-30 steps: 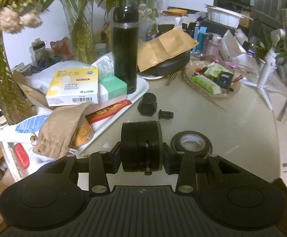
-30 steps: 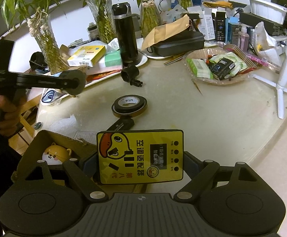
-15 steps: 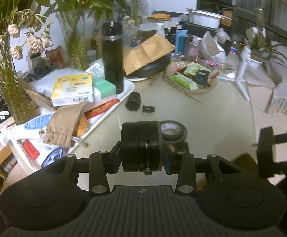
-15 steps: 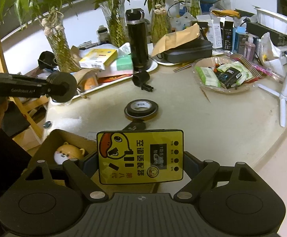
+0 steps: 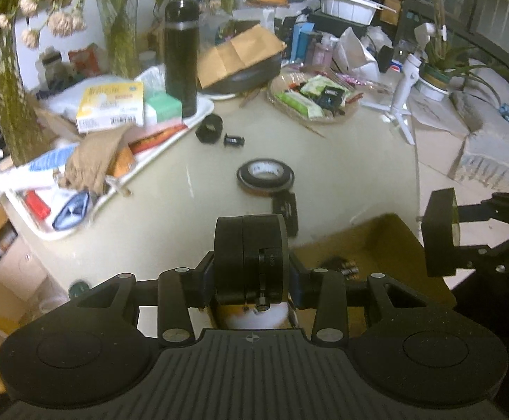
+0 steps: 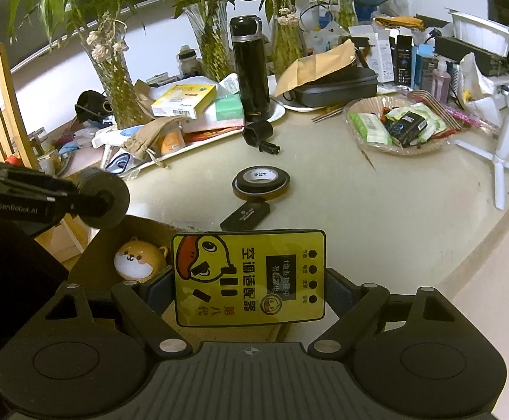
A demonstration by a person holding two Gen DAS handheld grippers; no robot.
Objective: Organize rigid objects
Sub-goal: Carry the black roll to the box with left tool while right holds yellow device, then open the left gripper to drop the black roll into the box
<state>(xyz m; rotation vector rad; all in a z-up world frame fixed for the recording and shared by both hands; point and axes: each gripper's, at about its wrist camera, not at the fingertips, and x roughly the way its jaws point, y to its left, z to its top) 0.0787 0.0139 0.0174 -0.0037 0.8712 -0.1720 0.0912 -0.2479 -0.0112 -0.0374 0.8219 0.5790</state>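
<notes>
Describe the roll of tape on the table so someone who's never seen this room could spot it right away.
Start at the tall black flask standing on the white tray near the vases. Come toward the near edge of the pale table, past two small black parts, to the roll of tape. It is the only flat ring: black, white core.

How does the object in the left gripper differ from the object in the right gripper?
The black round part is thick, plain and dark; the yellow card is flat, rectangular and printed with a duck. The left gripper jaws stand narrow, the right gripper jaws wide. Both are held above the cardboard box.
</notes>
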